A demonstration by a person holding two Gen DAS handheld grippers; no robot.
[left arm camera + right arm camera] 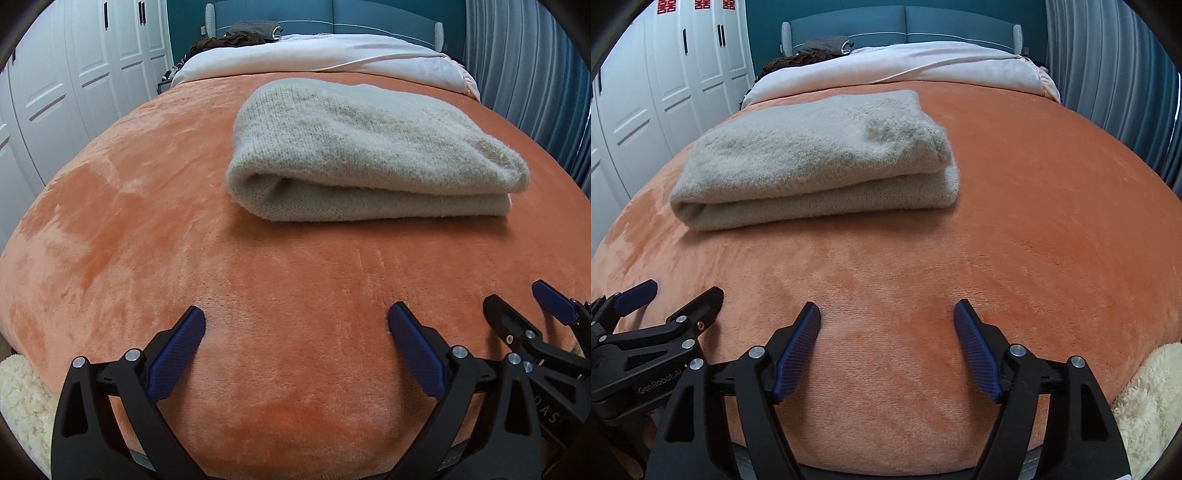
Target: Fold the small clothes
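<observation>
A beige knitted garment [369, 151] lies folded into a thick rectangle on the orange blanket [147, 221]; it also shows in the right wrist view [812, 158]. My left gripper [295, 321] is open and empty, hovering over the blanket near the bed's front edge, well short of the garment. My right gripper [886, 314] is open and empty too, beside the left one and equally short of the garment. The right gripper shows at the right edge of the left wrist view [524, 306], and the left gripper at the left edge of the right wrist view [679, 291].
White bedding [332, 55] and dark clothes [236, 37] lie at the head of the bed against a teal headboard [905, 22]. White wardrobe doors [74, 74] stand left, blue curtains [535, 74] right. A cream fluffy cloth [1145, 398] hangs at the front edge.
</observation>
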